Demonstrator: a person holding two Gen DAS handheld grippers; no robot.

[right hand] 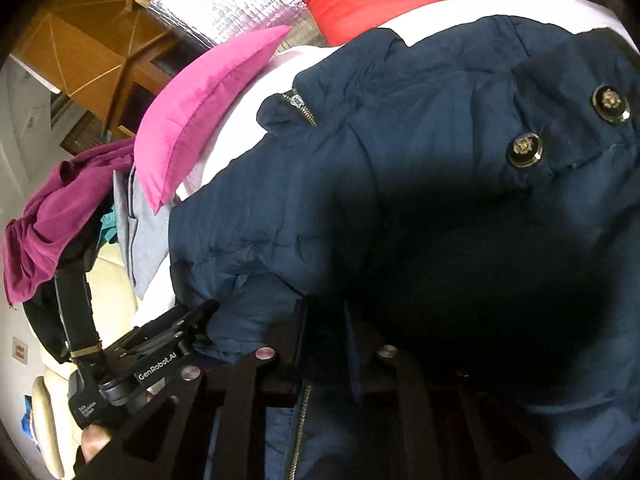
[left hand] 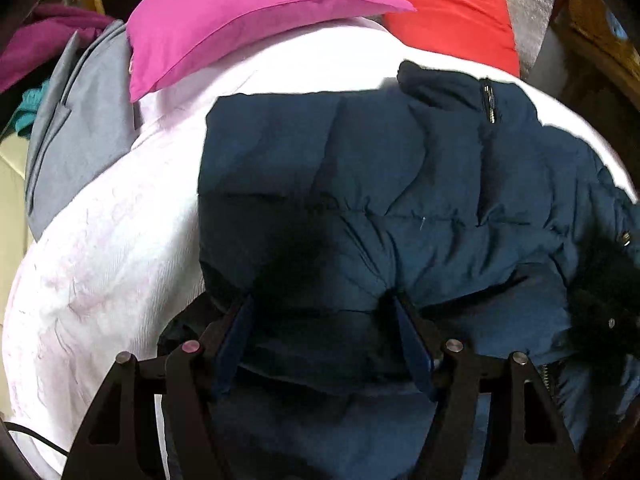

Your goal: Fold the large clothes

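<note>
A navy quilted puffer jacket (left hand: 380, 184) lies on a white bedsheet (left hand: 100, 260); it has a zip, gold buttons (right hand: 525, 151) and black fur trim (left hand: 604, 300). My left gripper (left hand: 322, 304) stands wide open, its fingers (left hand: 240, 332) pressed down into the jacket's near edge with padded fabric bulging between them. In the right wrist view the jacket (right hand: 400, 160) fills the frame and covers my right gripper (right hand: 326, 320); its fingers (right hand: 352, 340) sit close together with a fold of jacket between them. The left gripper also shows in the right wrist view (right hand: 160, 360) at the jacket's left edge.
A pink pillow (left hand: 240, 16) and a red pillow (left hand: 448, 12) lie at the bed's far end. A grey garment (left hand: 80, 120) and a magenta garment (right hand: 60, 216) are heaped to the left. Wooden furniture (right hand: 80, 48) stands beyond the bed.
</note>
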